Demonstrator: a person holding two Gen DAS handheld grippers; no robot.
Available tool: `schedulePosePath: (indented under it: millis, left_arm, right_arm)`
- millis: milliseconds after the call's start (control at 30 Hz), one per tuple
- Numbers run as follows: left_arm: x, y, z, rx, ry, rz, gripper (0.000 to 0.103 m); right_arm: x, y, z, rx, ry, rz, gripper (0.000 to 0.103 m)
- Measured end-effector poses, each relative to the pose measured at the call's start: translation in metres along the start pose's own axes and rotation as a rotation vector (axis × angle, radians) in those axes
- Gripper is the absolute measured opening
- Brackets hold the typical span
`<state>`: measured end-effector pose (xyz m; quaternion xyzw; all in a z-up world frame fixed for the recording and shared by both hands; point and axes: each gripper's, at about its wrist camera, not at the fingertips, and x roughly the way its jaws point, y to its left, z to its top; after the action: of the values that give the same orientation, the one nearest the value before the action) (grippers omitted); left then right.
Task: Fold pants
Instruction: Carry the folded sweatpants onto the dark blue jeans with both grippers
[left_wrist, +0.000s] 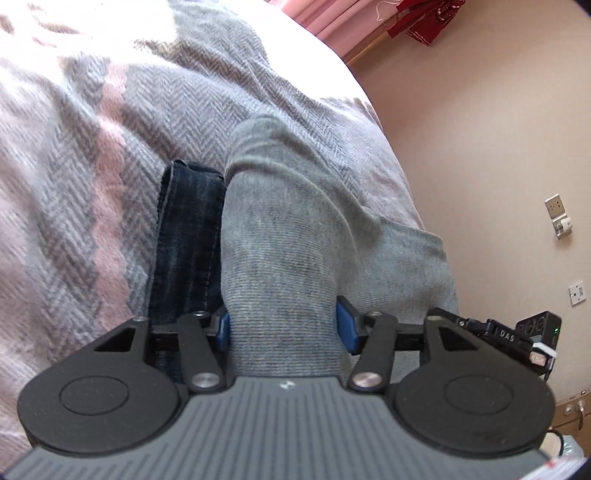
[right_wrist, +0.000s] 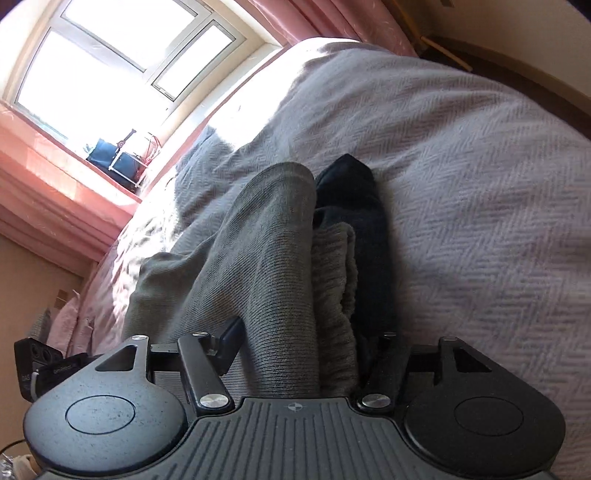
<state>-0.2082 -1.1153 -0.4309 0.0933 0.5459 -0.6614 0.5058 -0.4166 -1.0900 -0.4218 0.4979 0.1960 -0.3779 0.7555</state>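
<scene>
- At centre frame in both wrist views, the grey pants (left_wrist: 295, 236) drape over the bedspread (left_wrist: 92, 166), beside dark jeans (left_wrist: 188, 236).
- Left gripper (left_wrist: 284, 326) and right gripper (right_wrist: 299, 350) each pinch a thick bunch of pants fabric, jaws part-open around it.
- Mid-fold, I judge; next, carry both held ends across together and lay them flat.

Left gripper (left_wrist: 282, 325) clamped on bunched grey knit pants (left_wrist: 288, 236), blue pads (left_wrist: 347, 324) pressed against fabric on both sides. Dark denim garment (left_wrist: 188, 236) just beside, at left. Both resting on herringbone blanket (left_wrist: 92, 147). Wall sockets (left_wrist: 577, 292) at right.
</scene>
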Motion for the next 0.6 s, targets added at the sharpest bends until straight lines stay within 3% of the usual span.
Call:
schedulePosePath:
  millis: [133, 200, 233, 300, 400, 533, 600]
  left_arm:
    - [-0.041, -0.006, 0.011, 0.043, -0.107, 0.142, 0.052]
    - [-0.054, -0.019, 0.019, 0.067, -0.153, 0.188, 0.045]
    - [-0.056, -0.029, 0.021, 0.096, -0.172, 0.191, 0.043]
    - [-0.044, -0.056, 0.024, 0.200, -0.169, 0.213, 0.035]
    - [-0.006, -0.091, 0.020, 0.346, -0.156, 0.277, 0.025]
    - [0.050, -0.097, 0.015, 0.430, -0.121, 0.398, 0.024]
    - [0.069, -0.093, 0.008, 0.479, -0.083, 0.450, 0.025]
  right_arm:
    - [-0.042, 0.027, 0.004, -0.152, -0.145, -0.240, 0.062]
    - [-0.053, 0.049, 0.002, -0.242, -0.217, -0.344, 0.057]
    - [-0.055, 0.064, -0.001, -0.304, -0.255, -0.359, 0.052]
    - [-0.047, 0.087, -0.004, -0.413, -0.280, -0.335, 0.030]
    - [-0.019, 0.112, -0.015, -0.555, -0.253, -0.356, 0.006]
    - [0.028, 0.095, -0.019, -0.598, -0.188, -0.423, 0.005]
    - [0.043, 0.073, -0.014, -0.549, -0.162, -0.415, 0.005]
